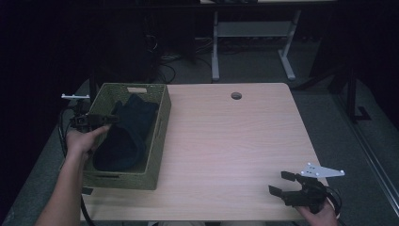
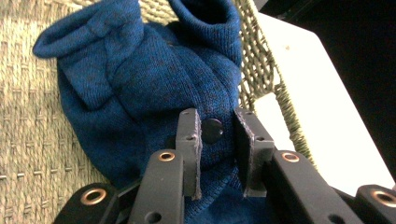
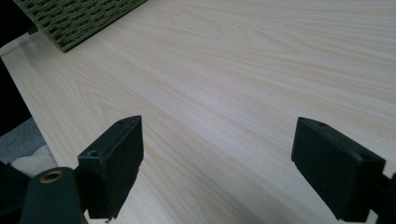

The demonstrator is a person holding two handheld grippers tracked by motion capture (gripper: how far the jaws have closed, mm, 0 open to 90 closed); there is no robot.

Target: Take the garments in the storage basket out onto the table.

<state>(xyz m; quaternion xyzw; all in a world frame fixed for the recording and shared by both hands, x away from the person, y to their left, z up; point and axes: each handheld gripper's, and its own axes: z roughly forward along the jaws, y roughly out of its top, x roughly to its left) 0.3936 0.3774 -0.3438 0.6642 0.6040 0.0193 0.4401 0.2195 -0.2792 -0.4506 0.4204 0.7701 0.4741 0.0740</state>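
Note:
A dark blue knit garment (image 1: 124,136) lies bunched inside a green woven basket (image 1: 123,181) at the table's left side. My left gripper (image 1: 114,119) reaches in over the basket's left rim. In the left gripper view the garment (image 2: 140,79) rests on the basket's woven floor (image 2: 28,116). The left gripper (image 2: 215,116) has its jaws drawn close on a fold of the knit, beside a dark button (image 2: 213,130). My right gripper (image 1: 281,182) rests open near the table's front right corner, with bare wood between its jaws (image 3: 217,140).
The light wooden table (image 1: 235,141) has a round cable hole (image 1: 236,95) near its far edge. In the right gripper view a corner of the basket (image 3: 79,18) shows at upper left. A white desk frame (image 1: 254,42) stands on the floor beyond.

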